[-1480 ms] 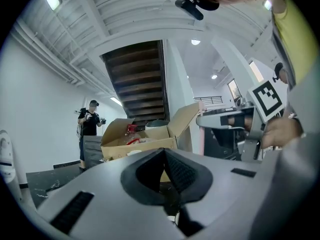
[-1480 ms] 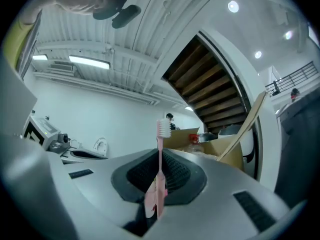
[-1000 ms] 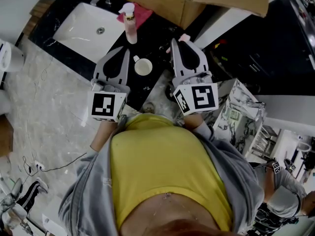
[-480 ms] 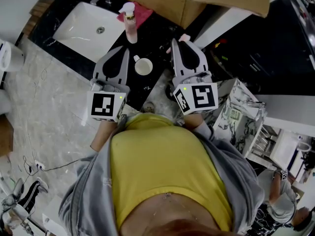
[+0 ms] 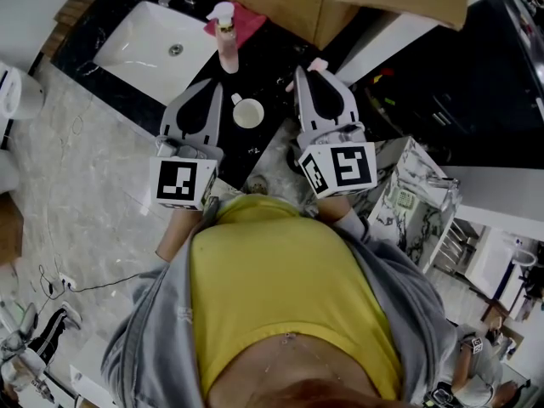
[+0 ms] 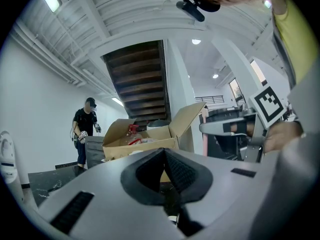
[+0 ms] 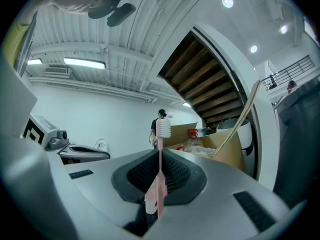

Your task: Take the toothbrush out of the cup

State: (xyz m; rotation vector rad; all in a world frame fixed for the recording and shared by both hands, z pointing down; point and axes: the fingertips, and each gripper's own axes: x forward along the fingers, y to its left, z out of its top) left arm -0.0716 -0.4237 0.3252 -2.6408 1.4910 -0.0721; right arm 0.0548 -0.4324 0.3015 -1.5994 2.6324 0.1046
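As the person stood over the counter, the right gripper (image 7: 160,156) was clamped on the pink toothbrush (image 7: 159,176). The brush stood upright between the pads with its white bristles at the top, clear of the cup. The left gripper (image 6: 165,156) had its jaws pressed together with nothing between them. In the head view, the white cup (image 5: 248,114) sat on the black counter (image 5: 285,53) between the two grippers, at about eight o'clock from the right one's tips. A pink pump bottle (image 5: 226,48) stood at eleven o'clock from the cup. The white sink (image 5: 136,49) lay at ten o'clock and an open cardboard box (image 5: 280,2) at one o'clock.
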